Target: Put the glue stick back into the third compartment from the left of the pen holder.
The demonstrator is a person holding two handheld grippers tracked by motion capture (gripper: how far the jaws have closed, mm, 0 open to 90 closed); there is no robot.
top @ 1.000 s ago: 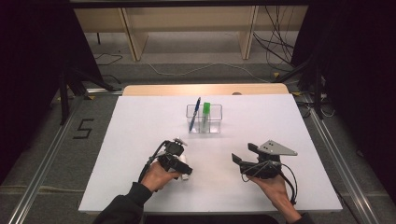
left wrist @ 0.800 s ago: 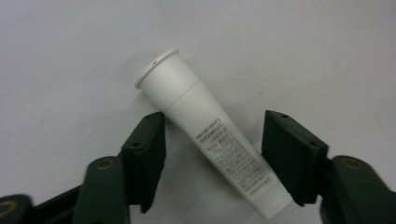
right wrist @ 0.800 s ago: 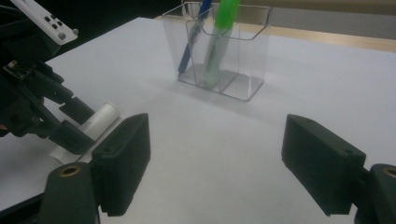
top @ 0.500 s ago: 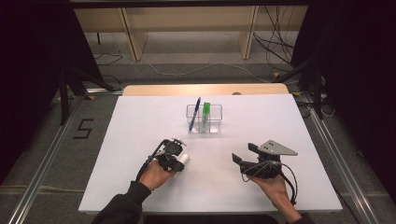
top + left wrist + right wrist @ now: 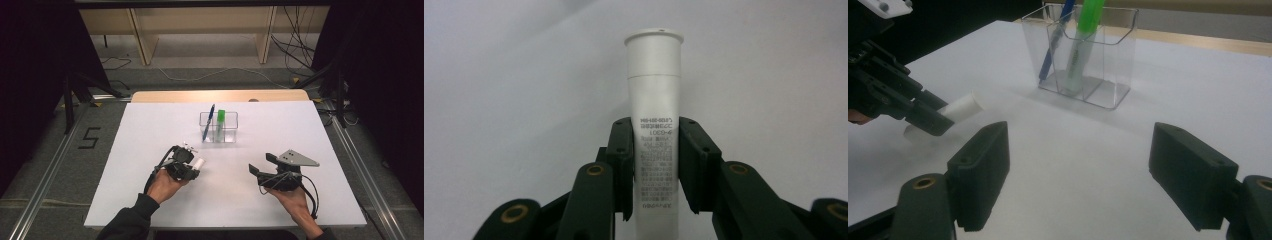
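White tube (image 5: 653,125) sat clamped between the left tool (image 5: 653,167) pads, jaws having just closed on its printed lower body, cap end pointing away from the tool. Grip looked centred. Best next move, my call: lift straight, keep tube in line with jaws so it doesn't pivot, then carry toward the clear holder (image 5: 219,127) ahead and drop it into a free compartment. Tube was matte white plastic, flanged cap, small dark print, low over the white table (image 5: 150,130). Right tool (image 5: 1080,175) waited with jaws wide apart, nothing between them. Beyond it, holder carried blue pen (image 5: 1054,40) and green marker (image 5: 1082,42).
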